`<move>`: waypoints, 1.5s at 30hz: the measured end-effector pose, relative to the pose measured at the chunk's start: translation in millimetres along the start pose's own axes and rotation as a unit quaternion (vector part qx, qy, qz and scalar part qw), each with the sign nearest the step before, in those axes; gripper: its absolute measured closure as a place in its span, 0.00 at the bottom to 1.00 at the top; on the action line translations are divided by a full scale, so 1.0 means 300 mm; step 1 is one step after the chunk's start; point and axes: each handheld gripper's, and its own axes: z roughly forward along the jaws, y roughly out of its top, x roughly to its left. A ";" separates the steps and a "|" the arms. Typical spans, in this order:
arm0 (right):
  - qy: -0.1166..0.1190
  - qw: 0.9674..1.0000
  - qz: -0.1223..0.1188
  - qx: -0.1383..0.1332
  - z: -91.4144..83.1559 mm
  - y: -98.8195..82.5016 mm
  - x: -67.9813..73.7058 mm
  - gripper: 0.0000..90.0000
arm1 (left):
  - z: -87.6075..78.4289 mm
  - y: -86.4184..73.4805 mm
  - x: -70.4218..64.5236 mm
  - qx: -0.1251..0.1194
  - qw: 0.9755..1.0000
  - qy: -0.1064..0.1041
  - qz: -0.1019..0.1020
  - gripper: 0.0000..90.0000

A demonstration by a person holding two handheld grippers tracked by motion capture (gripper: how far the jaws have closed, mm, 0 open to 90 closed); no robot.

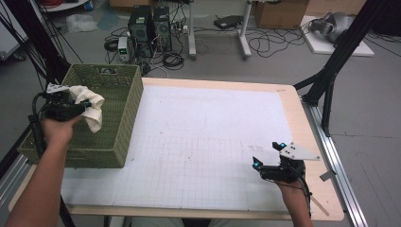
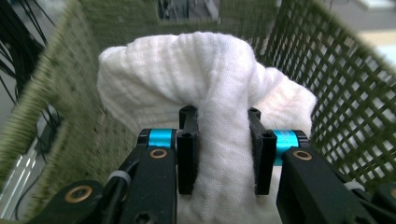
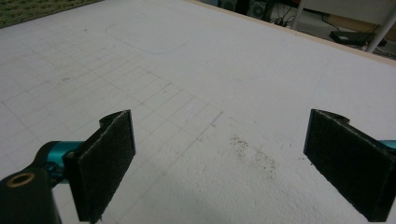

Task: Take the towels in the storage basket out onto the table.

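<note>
White cloth (image 2: 210, 70) | pinched by left gripper (image 1: 78, 108) at frame left, above green basket (image 1: 124, 127), for lifting out | right gripper (image 1: 267, 156) gaped empty, lower right, waiting.

White cloth (image 2: 219, 70), green woven basket (image 1: 118, 123)

white cloth (image 2: 210, 93) lower end cut off; green basket (image 2: 345, 93) walls blurred.

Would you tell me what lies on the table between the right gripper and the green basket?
Nothing: in the high view, the stretch of white gridded mat between the right gripper and the green basket is bare.
</note>
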 end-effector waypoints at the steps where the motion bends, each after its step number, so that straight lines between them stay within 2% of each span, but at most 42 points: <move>1: 0.001 1.000 0.000 0.000 0.001 0.001 0.002 0.09 | -0.011 0.003 0.003 -0.007 1.000 0.000 -0.001 0.78; 5: 0.002 1.000 -0.004 -0.002 0.005 0.005 0.004 0.09 | -0.058 0.022 0.008 -0.043 0.999 -0.006 -0.005 0.78; 8: 0.002 1.000 -0.003 -0.002 0.006 0.006 0.006 0.09 | -0.092 0.041 0.001 -0.078 0.997 -0.014 -0.012 0.78; 10: 0.002 1.000 -0.003 -0.001 0.005 0.006 0.006 0.09 | -0.113 0.059 -0.009 -0.092 0.995 -0.021 -0.011 0.78; 16: 0.003 1.000 -0.004 -0.003 0.008 0.008 0.007 0.09 | -0.163 0.123 -0.057 -0.121 0.992 -0.039 0.008 0.78; 18: 0.004 1.000 -0.005 -0.002 0.009 0.008 0.006 0.09 | -0.180 0.143 -0.088 -0.136 0.989 -0.051 0.016 0.78; 19: 0.004 1.000 -0.005 -0.002 0.009 0.008 0.006 0.09 | -0.180 0.143 -0.088 -0.136 0.989 -0.051 0.016 0.78; 21: 0.003 1.000 -0.006 -0.003 0.008 0.008 0.007 0.09 | -0.188 0.153 -0.111 -0.143 0.988 -0.060 0.023 0.78; 25: 0.004 1.000 -0.004 -0.003 0.007 0.008 0.006 0.09 | -0.203 0.173 -0.160 -0.158 0.984 -0.081 0.032 0.78; 33: 0.004 1.000 -0.006 -0.004 0.009 0.008 0.007 0.09 | -0.226 0.201 -0.271 -0.183 0.973 -0.129 0.052 0.78; 38: 0.005 1.000 -0.007 -0.003 0.008 0.008 0.007 0.09 | -0.228 0.204 -0.351 -0.184 0.967 -0.158 0.072 0.79; 40: 0.005 1.000 -0.005 -0.003 0.008 0.008 0.008 0.09 | -0.224 0.203 -0.389 -0.183 0.964 -0.176 0.080 0.79; 45: 0.004 1.000 -0.005 -0.004 0.006 0.008 0.007 0.09 | -0.203 0.188 -0.476 -0.177 0.958 -0.206 0.097 0.79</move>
